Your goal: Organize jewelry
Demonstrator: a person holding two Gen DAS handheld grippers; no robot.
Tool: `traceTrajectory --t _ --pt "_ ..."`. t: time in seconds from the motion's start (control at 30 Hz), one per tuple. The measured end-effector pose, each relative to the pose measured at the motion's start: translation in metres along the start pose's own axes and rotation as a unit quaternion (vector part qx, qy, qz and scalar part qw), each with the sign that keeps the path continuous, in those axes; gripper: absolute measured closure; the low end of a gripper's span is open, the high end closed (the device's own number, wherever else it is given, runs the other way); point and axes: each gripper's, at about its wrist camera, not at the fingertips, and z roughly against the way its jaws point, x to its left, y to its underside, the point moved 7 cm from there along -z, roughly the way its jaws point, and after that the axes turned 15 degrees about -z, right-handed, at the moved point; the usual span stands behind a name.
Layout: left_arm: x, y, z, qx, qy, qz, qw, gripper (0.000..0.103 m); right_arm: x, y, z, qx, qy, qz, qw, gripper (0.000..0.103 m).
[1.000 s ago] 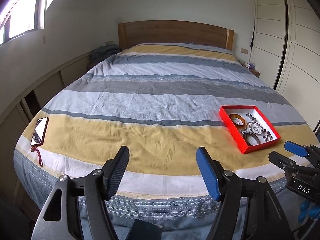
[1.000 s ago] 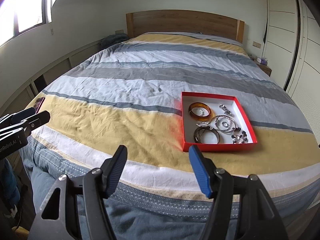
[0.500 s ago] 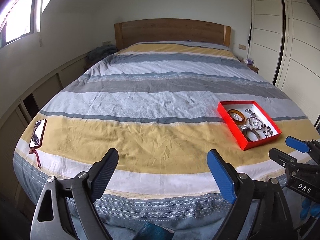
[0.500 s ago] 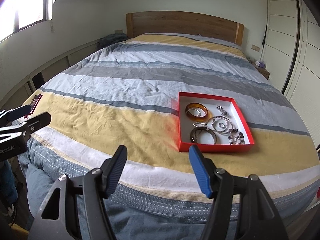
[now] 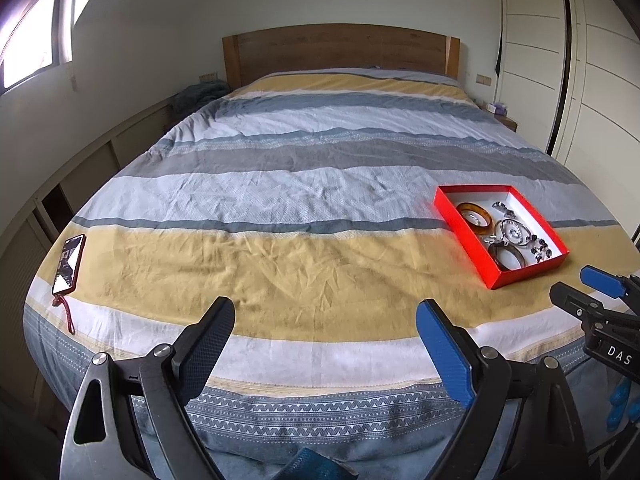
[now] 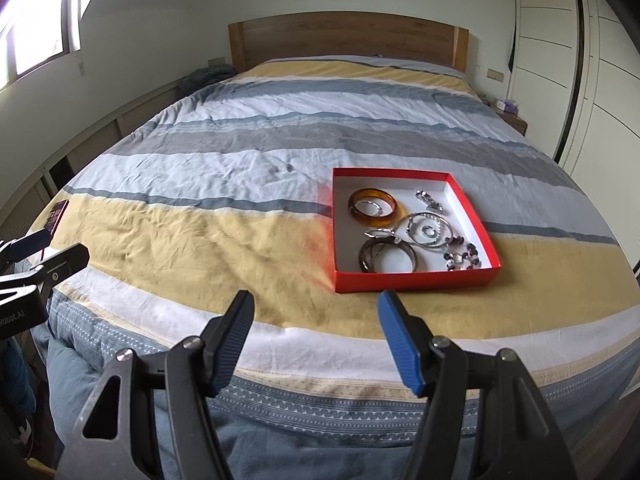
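Note:
A red box with a white inside lies on the striped bed, also in the left wrist view. It holds an amber bangle, a dark bangle, a silver ring necklace and dark beads. My right gripper is open and empty, just short of the box's near edge. My left gripper is open and empty over the foot of the bed, well left of the box.
A phone with a red strap lies near the bed's left edge. A wooden headboard stands at the far end. White wardrobe doors line the right side. A low ledge runs along the left wall.
My left gripper has opened wider. My right gripper has moved closer to the red box, which now looks larger.

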Motion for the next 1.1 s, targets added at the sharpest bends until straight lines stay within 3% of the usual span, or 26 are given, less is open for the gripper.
traceTrajectory --t 1.1 --pt "-0.01 -0.003 -0.012 0.005 0.001 -0.019 0.9998 0.012 -0.022 0.005 -0.019 0.021 0.024 -0.018 0.999 0.04"
